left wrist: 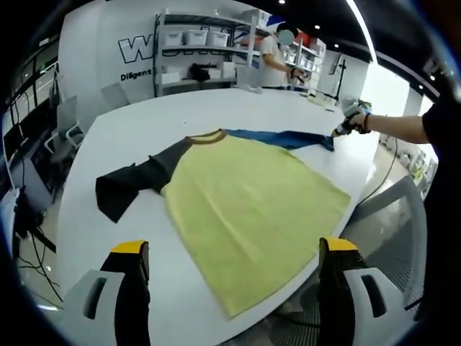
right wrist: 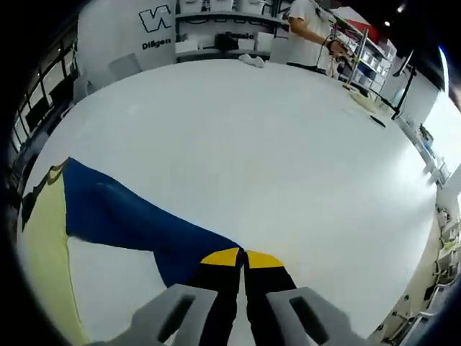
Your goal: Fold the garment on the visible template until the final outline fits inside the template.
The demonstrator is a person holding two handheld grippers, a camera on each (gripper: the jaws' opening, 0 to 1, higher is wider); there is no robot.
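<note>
Left gripper view has the white table (left wrist: 130,130) carrying the yellow garment (left wrist: 252,209) at centre, no template outline discernible. Right gripper (right wrist: 243,259), clenched on the blue sleeve (right wrist: 137,220) at 2 o'clock, risks dragging the body askew. Left gripper (left wrist: 234,263) hovers released.

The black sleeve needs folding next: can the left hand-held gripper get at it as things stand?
Probably yes. The left hand-held gripper is open and holds nothing, and the black sleeve lies flat on the white table with nothing over it. The right hand-held gripper is shut on the blue sleeve.
</note>
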